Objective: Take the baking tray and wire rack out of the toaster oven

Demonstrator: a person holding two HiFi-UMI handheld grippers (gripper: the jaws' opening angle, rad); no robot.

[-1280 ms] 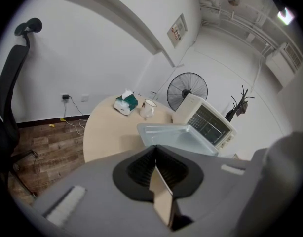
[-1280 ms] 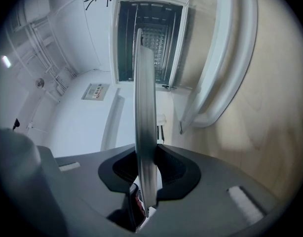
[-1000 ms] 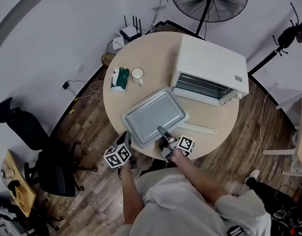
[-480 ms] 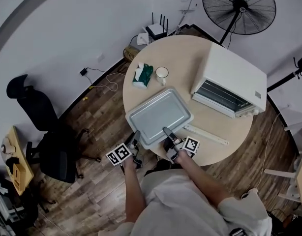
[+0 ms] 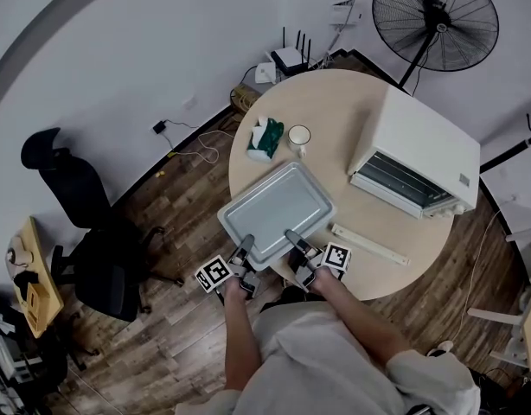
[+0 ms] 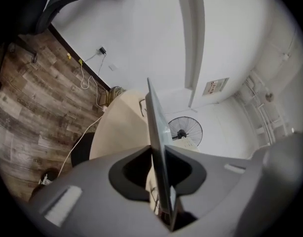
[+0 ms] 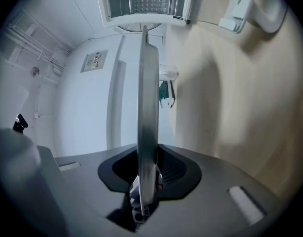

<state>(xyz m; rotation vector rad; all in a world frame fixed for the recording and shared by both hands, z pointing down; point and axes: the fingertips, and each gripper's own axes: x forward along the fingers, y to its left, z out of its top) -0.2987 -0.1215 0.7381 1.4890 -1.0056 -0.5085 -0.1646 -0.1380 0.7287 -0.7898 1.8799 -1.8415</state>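
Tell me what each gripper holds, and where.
Right gripper clamps the baking tray by its near rim. Left gripper has just been closing round that rim; whether it presses cannot be told.

We wear a pale, loose top (image 5: 330, 357), sleeves ending above the forearms. Left gripper (image 5: 246, 245) and right gripper (image 5: 292, 238): matte grey housings, black recesses around dark jaws. Left cube (image 5: 214, 273) and right cube (image 5: 336, 256): white, with black square markers.
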